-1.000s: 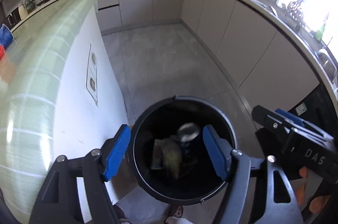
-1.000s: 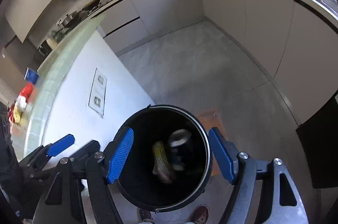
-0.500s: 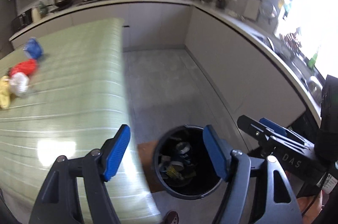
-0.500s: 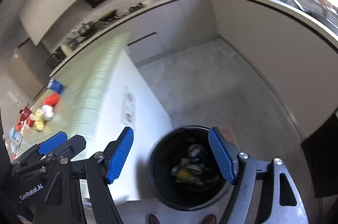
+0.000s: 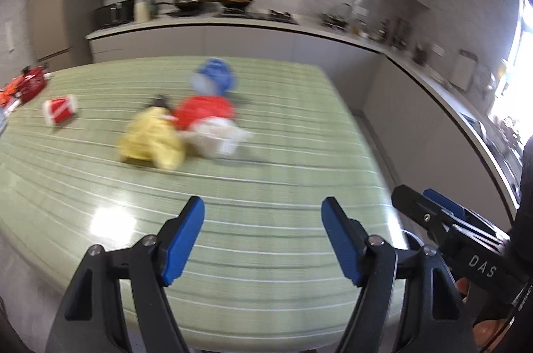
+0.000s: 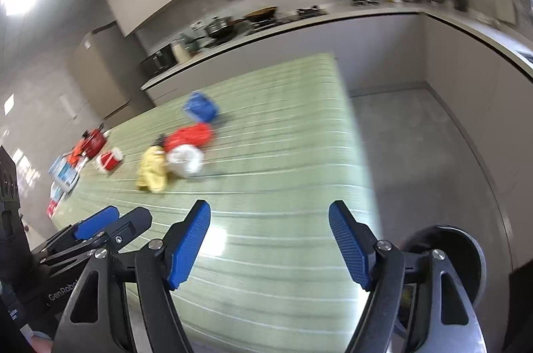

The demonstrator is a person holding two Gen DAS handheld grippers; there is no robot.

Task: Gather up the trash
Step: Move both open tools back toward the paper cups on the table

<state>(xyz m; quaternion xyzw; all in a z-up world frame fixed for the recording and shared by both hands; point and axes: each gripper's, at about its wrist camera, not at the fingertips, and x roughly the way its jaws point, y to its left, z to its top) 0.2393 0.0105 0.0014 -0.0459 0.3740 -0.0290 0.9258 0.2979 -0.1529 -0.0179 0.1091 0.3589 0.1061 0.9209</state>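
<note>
Both pairs of tongs hang over the near end of a long table (image 5: 266, 186) covered in a pale green cloth with thin white and dark stripes. The left tongs (image 5: 263, 239) are opening, their blue-padded fingers (image 5: 181, 239) spread with nothing between them but the cloth below. The right tongs (image 6: 268, 244) also stand apart and empty, their ribbed blue pads (image 6: 349, 244) clear of everything.

The trash lies farther up the table, well apart from both tongs and blurred. A crumpled yellow wrapper (image 5: 151, 138) sits on the left of a small cluster, touching a crumpled white plastic piece (image 5: 216, 136) on its right. Just behind those two lies a crumpled red bag (image 5: 205, 111), and beyond it a crumpled blue bag (image 5: 215, 78). Off to the left, apart from the cluster, a red and white paper cup (image 5: 60, 110) lies on its side. At the far left edge of the table rests a red basket-like thing (image 5: 30, 83), too blurred to tell more.

In the right wrist view the rim of a round black trash bin (image 6: 466, 239) shows on the grey floor at the lower right, beside the table's near corner and behind the right tongs' arm. In the same view the left tongs appear at the lower left, side by side with the right ones.
</note>
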